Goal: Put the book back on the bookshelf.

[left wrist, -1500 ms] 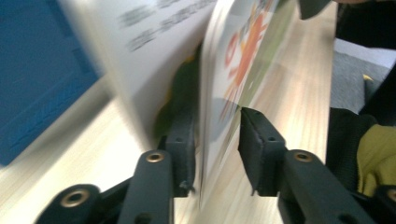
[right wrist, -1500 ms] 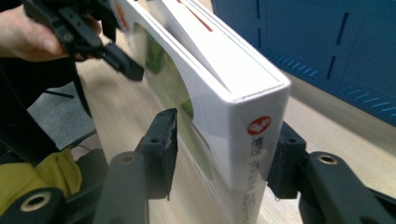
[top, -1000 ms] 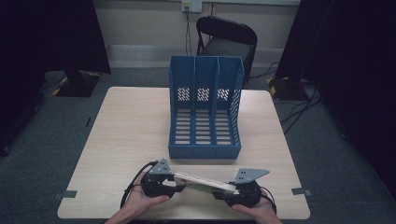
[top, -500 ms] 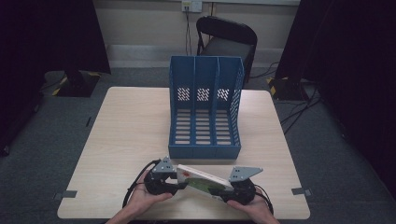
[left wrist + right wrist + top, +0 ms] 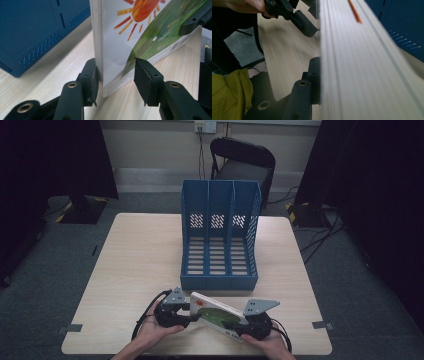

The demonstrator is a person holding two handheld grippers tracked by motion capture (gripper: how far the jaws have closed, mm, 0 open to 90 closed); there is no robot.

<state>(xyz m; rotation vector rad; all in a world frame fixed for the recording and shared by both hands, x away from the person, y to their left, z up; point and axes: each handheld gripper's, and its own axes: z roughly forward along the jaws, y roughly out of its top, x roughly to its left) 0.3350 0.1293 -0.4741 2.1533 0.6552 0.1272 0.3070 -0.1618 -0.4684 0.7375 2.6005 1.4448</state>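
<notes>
A thick board book (image 5: 217,315) with an orange sun and a green cover is held just above the table's front edge, cover tilted up. My left gripper (image 5: 192,312) is shut on its left corner, and both pads (image 5: 92,77) touch the book (image 5: 120,37). My right gripper (image 5: 234,324) has just been closing and is shut on the book's right end. One of its fingers (image 5: 314,77) presses the page edges (image 5: 362,62), while the book hides the other. The left gripper (image 5: 294,15) grips the far end.
A blue three-slot file holder (image 5: 220,240) lies on its back mid-table, its base close behind the book. The wooden table (image 5: 140,260) has bare room to the left and right. A black chair (image 5: 242,162) stands beyond the far edge. A yellow sleeve (image 5: 229,97) sits beside the right gripper.
The book has tipped from nearly edge-on to cover-up. The right gripper has shifted a little left and closed on its right end. The left gripper has stayed put.
</notes>
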